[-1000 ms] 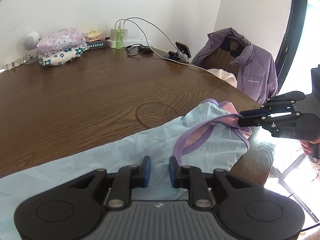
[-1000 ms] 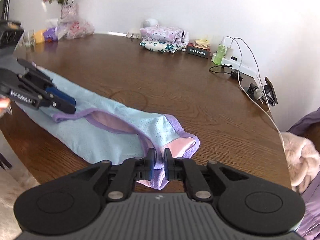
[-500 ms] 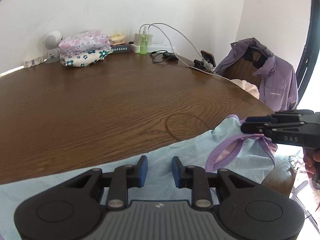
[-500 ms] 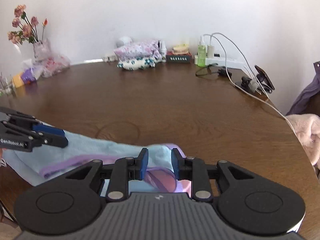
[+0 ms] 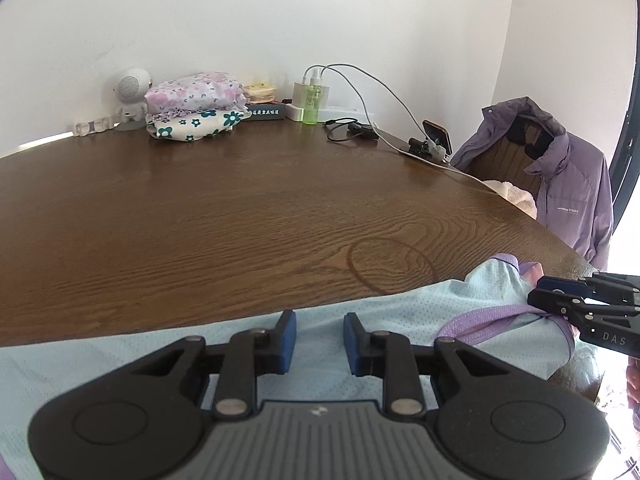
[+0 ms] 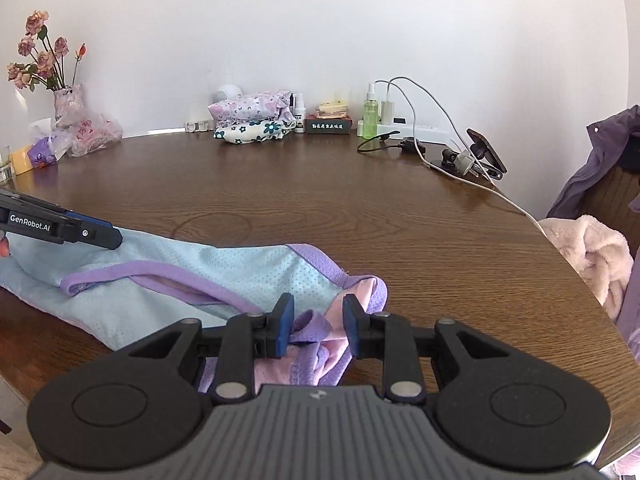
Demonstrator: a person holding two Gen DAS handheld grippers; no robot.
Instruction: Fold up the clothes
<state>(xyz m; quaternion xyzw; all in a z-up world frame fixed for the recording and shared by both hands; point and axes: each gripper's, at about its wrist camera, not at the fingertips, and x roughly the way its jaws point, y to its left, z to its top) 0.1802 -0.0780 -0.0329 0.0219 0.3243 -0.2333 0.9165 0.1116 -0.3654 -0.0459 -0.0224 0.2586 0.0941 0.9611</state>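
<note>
Both our grippers, left gripper and right gripper, stand slightly parted, gripping nothing; we should pinch the shirt hem squarely beside the purple trim.

Each hand-held gripper is matte black plastic with a grey ribbed housing at the base, stamped with a small white logo. The left gripper has two flat rounded black lobes, each with a moulded circle, and two jointed black linkage arms fixed with silver round screws — tipped by blue rectangular pads. The right gripper is built alike. Side plates carry white lettering — "GenRobot.AI" on one, "DAS" on the other.
</note>
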